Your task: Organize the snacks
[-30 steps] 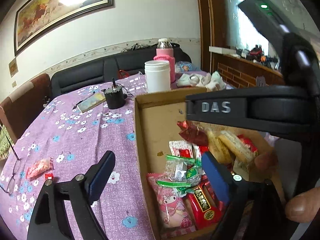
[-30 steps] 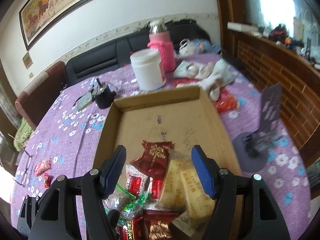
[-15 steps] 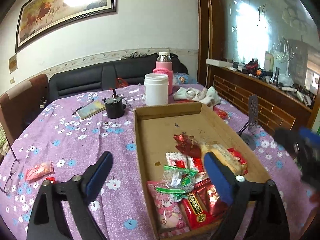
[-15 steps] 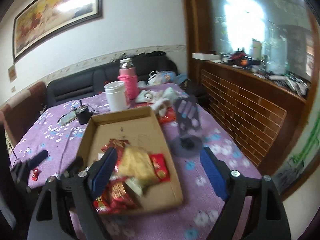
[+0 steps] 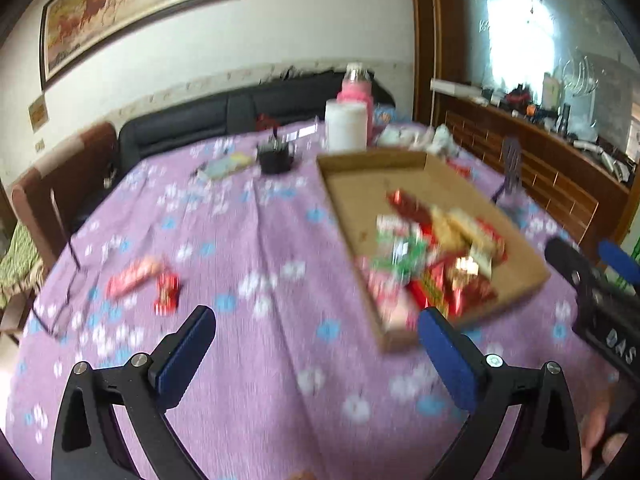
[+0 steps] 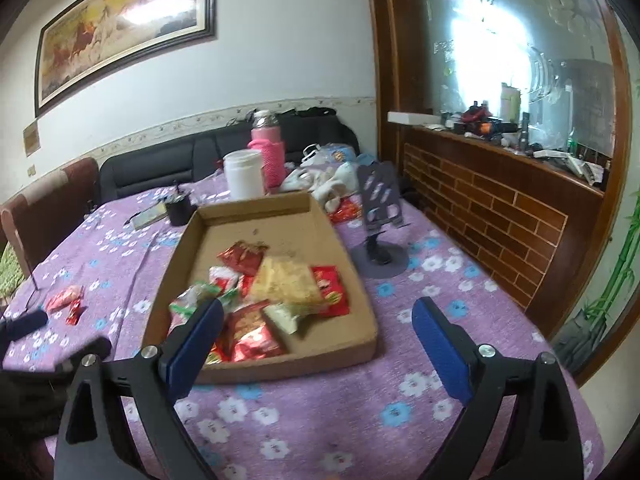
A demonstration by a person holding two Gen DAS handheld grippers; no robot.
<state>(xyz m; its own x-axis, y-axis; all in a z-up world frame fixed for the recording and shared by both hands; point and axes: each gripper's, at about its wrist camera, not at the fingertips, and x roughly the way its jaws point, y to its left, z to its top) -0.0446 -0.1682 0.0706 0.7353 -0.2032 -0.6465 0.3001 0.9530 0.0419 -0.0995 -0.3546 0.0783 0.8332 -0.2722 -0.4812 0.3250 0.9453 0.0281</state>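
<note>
Snacks (image 6: 264, 292) fill the near end of the cardboard tray (image 6: 362, 280), two stray red packets (image 5: 142, 280) lie toward the surface's left edge, and both grippers hover with jaws wide apart and empty, so fetching those seems next.

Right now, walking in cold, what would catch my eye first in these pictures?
Probably the cardboard tray in the middle of the purple flowered tablecloth, with a bright heap of snack packets at its near end. Next, two loose red packets lying on the cloth to the tray's left. Both the left claw and right claw hang open and empty in front.
</note>
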